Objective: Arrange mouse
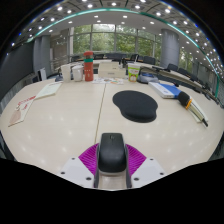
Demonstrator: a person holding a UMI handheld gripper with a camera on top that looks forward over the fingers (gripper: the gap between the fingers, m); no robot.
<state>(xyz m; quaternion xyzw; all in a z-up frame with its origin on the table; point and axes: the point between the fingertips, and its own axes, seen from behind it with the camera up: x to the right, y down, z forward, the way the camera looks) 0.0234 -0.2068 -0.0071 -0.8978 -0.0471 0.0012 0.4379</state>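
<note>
So we're looking out over a pale worktop (pixel 60 125) in what looks like an open office with big windows at the back. Starting on the left, there are some papers (pixel 22 108) lying flat near the edge, and a bit further in another sheet (pixel 49 89). Moving along, a red can (pixel 88 67) stands upright toward the far side, with a white cup (pixel 78 72) just beside it.

In the middle, right at the bottom, we've got the hand-held gripper (pixel 112 168) pointing straight ahead and held level, low over the worktop. The black mouse (pixel 112 152) sits between its two fingers, and the purple pads (pixel 88 157) hug it on both sides with no gap we can make out, so we'd say it's clamped on the mouse. Whether the mouse is lifted or resting on the worktop, we can't tell.

Just ahead and slightly right is the black mouse pad (pixel 135 104), well clear of the mouse. Beyond it stands a clear cup (pixel 134 71) with something green on it. Further right there's a blue item (pixel 164 89), and then a dark pen-like thing (pixel 197 110) lying angled near the right edge.
</note>
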